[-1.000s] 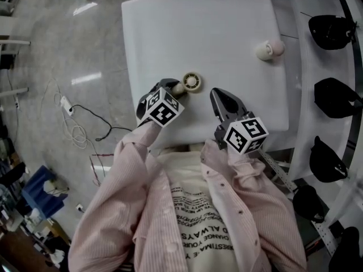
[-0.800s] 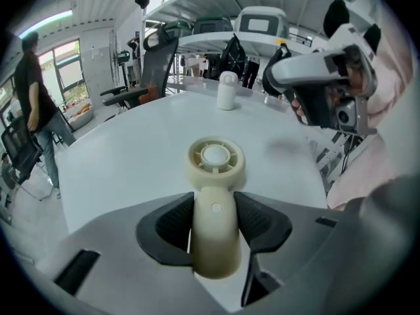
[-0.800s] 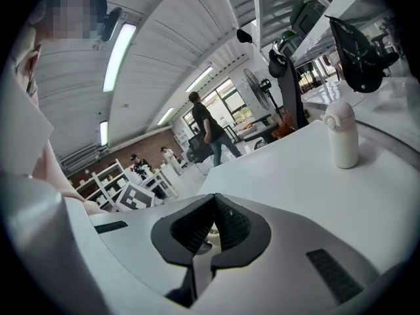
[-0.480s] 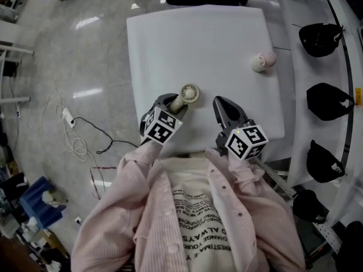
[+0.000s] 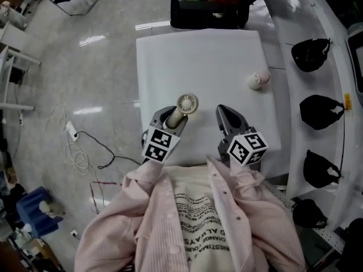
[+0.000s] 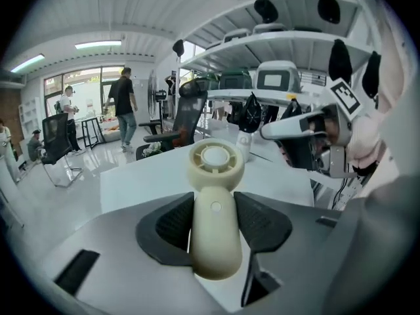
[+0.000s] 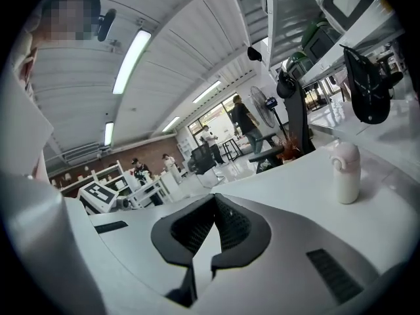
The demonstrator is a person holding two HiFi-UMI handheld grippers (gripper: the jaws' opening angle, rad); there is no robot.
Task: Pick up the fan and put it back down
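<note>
A cream hand-held fan [image 5: 187, 103] hangs above the near left part of the white table [image 5: 198, 55]. My left gripper [image 5: 172, 113] is shut on its handle. In the left gripper view the fan [image 6: 215, 202] stands upright between the two dark pads, round head on top, and the left gripper [image 6: 213, 225] clamps the handle from both sides. My right gripper [image 5: 226, 111] hovers beside it over the table's near right part, a hand's width away. In the right gripper view the right gripper [image 7: 214, 225] has its pads together with nothing between them.
A small pinkish-white bottle [image 5: 256, 80] stands at the table's right edge, also seen as the bottle [image 7: 346, 171]. A black chair [image 5: 210, 4] stands at the far end. Black headsets [image 5: 309, 52] lie on the white shelf at right. Cables [image 5: 74, 135] trail on the floor at left.
My left gripper has risen with the fan, lifting it off the table and tilting it more upright. The right gripper has risen a little, still shut.
</note>
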